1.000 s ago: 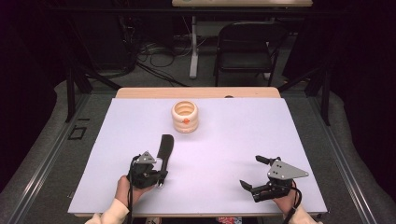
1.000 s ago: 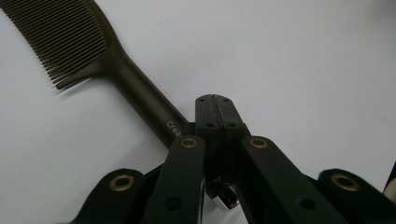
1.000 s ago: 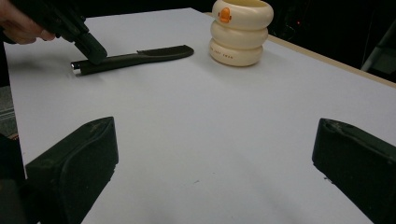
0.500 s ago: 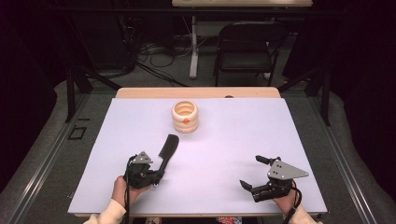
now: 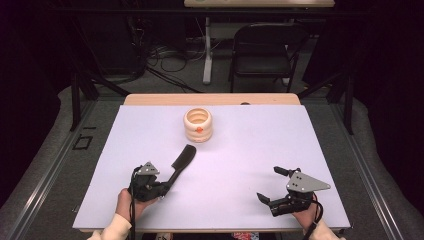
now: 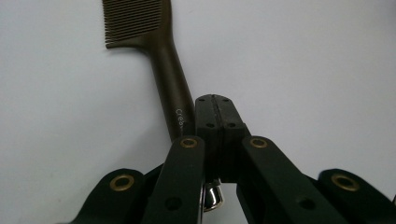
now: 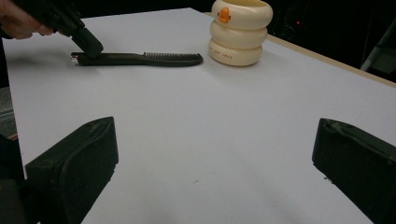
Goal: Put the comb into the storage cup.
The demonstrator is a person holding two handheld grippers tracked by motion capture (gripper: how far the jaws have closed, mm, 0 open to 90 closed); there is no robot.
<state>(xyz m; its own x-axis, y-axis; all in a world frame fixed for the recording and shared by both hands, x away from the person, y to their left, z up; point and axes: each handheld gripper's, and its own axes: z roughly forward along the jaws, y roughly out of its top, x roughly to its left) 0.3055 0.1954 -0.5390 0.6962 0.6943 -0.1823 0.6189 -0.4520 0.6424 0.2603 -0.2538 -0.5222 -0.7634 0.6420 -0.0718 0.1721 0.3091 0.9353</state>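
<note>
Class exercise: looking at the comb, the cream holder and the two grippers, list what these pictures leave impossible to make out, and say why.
- Comb: in the left gripper view, its handle end is hidden under the left gripper; its printed name is cut short.
- Cream holder: its inside is hidden by its rim in the high view.
- Holder's orange mark: too small to read in the right gripper view.

- Table (image 5: 300,140): right half bare from the far edge down to the right claw (image 5: 272,185); open passage there.
- Cup (image 5: 198,125) stands upright at centre rear, the sole tall obstacle; bare strips on both its sides.
- Comb (image 5: 183,160) lies flat, slanting from the left claw (image 5: 165,186) toward the cup, well short of it; low, passable above.
- Between the two claws: bare surface, wide gap.
- Left of comb: bare strip to the table edge.
</note>
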